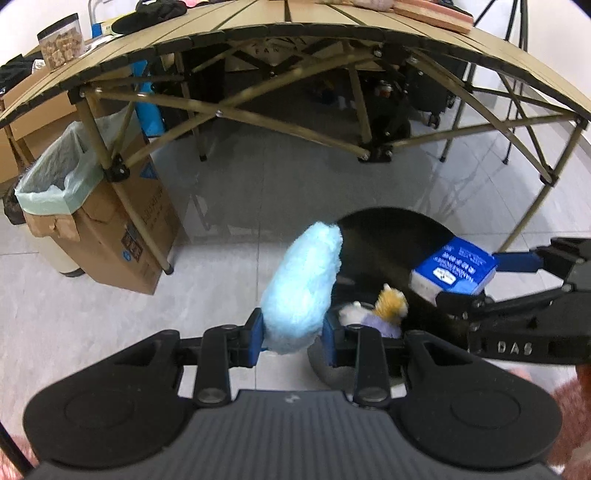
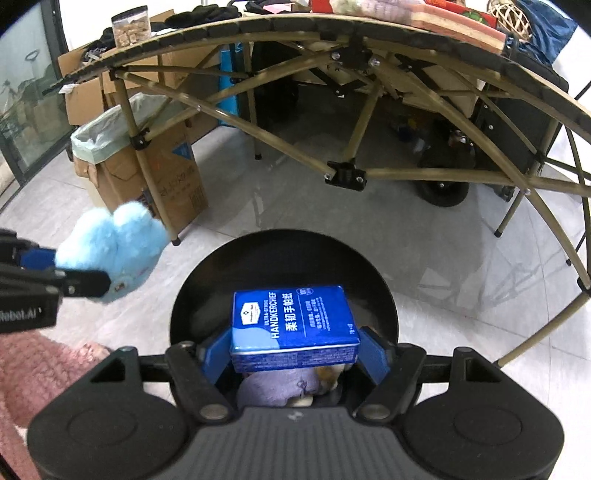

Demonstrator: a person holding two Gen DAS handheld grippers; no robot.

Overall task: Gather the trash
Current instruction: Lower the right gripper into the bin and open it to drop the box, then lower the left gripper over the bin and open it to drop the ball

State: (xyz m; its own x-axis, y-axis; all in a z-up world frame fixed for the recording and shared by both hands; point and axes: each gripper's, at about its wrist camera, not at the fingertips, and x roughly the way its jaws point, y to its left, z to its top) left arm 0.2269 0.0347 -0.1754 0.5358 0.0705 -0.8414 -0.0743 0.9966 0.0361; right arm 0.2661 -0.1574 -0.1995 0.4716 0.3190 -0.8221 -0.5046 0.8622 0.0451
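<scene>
The blue handkerchief pack (image 2: 295,326) sat pinched between the blue pads of the right gripper (image 2: 295,354), held above the round black bin (image 2: 384,295), over a purple plush toy (image 2: 277,384) inside it. To its left, the left gripper (image 1: 293,338) was pressed tight on a fluffy light-blue plush (image 1: 306,284), beside the bin's rim over the tiled floor (image 1: 258,177). Beyond stood a folding table (image 1: 295,33) and a lined cardboard box (image 1: 110,229) at its leg.
</scene>
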